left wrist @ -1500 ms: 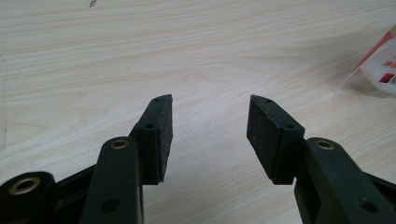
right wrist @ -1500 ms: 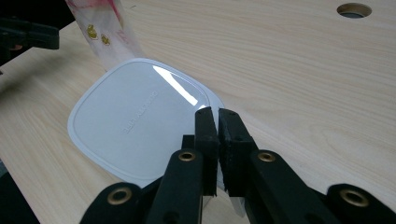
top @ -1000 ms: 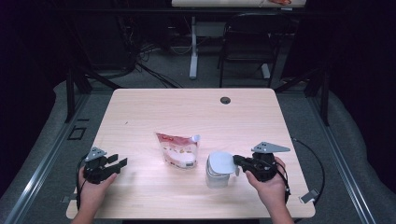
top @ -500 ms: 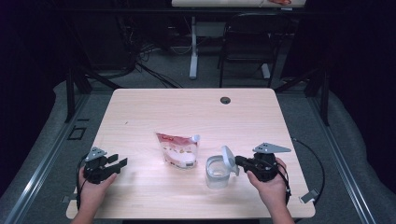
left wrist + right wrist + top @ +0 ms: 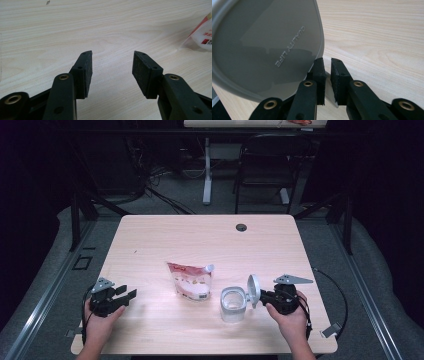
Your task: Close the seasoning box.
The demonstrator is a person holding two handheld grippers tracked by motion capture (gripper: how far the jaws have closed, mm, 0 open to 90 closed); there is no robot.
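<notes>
Right claw (image 5: pixel 261 296) sits just right of the clear jar (image 5: pixel 233 304), at the near right of the desk (image 5: pixel 150 240), with the round grey lid (image 5: pixel 253 290) standing on edge between them. In the right gripper view the lid (image 5: pixel 262 47) fills the upper left, its rim tab running down between the two pads. The jaws have just been opening: a narrow gap shows between the pads, the tab lies in it, and whether a pad still presses on it I cannot tell. Lid tilted up and off the mouth, probably swung aside so the jar stands open for filling. The jar looks empty. Snack pouch (image 5: pixel 191 280) stands just left of the jar, apart from it, torn corner up; likely the stuff to be poured in, so it is parked close. Left claw (image 5: pixel 125 293) rests low at the near left of the desk, well apart from the pouch, pads (image 5: pixel 86 72) wide apart and nothing between them, bare wood ahead and the pouch edge (image 5: pixel 203 35) at the far right. It seems to wait its turn, aimed roughly toward the pouch. Judged step: lid release, then the pouch.
</notes>
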